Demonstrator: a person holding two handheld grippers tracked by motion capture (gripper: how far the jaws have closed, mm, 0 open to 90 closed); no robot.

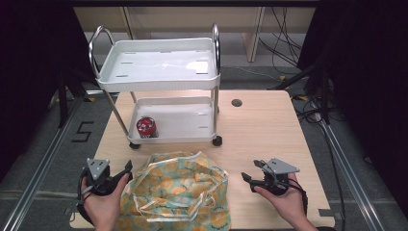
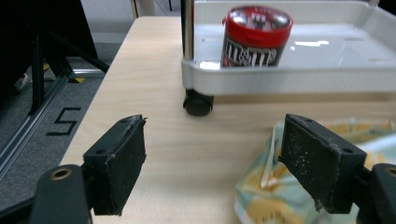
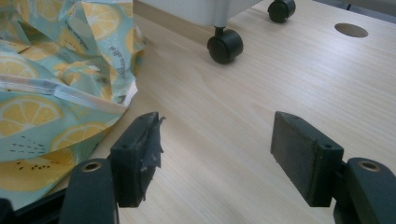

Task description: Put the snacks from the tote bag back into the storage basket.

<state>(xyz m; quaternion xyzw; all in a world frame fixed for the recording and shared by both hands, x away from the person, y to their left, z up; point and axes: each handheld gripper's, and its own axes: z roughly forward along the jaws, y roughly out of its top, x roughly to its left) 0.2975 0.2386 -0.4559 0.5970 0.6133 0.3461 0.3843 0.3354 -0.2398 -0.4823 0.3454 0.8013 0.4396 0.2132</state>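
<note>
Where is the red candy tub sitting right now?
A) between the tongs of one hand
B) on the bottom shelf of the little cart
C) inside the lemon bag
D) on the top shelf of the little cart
B: the red candy tub stands upright on the bottom shelf of the white cart, at its left end, behind the lemon bag.

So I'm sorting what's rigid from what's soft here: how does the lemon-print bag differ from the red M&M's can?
The lemon-print bag is soft and crumpled, slumped on the table; the M&M's can is rigid and stands upright. The bag is far wider and lies between the left gripper and right gripper; the can sits on the cart's lower shelf. The bag is teal and yellow, the can red and dark. Neither is gripped.
</note>
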